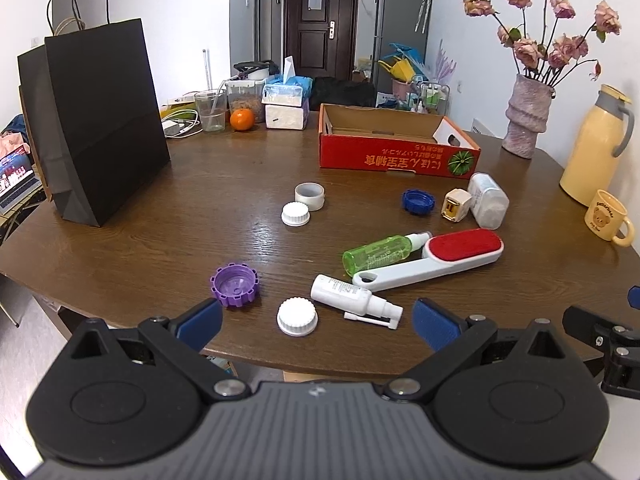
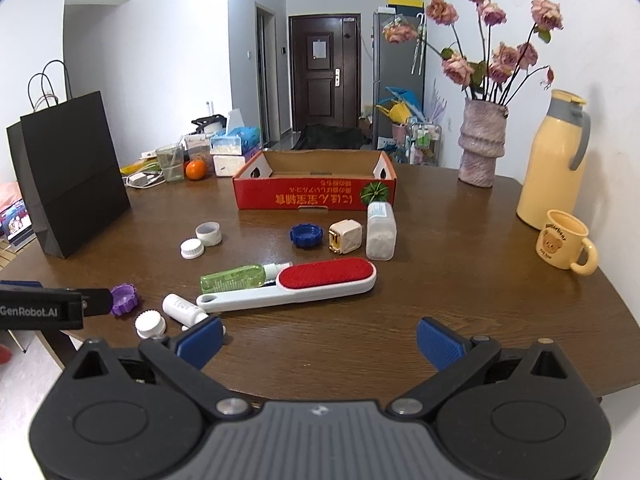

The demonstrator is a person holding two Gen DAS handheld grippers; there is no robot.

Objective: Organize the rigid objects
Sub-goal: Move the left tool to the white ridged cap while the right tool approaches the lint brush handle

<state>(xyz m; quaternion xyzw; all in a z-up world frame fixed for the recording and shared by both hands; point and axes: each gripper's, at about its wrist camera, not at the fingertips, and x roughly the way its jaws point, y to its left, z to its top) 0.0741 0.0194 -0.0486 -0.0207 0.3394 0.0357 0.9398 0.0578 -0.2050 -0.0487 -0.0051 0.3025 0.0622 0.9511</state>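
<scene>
"GenRobot.AI" on left hand-held gripper (image 2: 96,301)

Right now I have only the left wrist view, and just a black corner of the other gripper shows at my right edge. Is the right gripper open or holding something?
Observer: The right wrist view shows the right gripper open, with only bare table between its fingers.
Operator: What lies nearest to it?
Observer: In that view its left finger covers the nozzle end of the white spray bottle. I cannot tell whether they touch.
Operator: Does my gripper show there?
Observer: Yes. The left gripper comes in side-on from the left edge with GenRobot.AI printed on it, and its tip overlaps the purple cap.
</scene>
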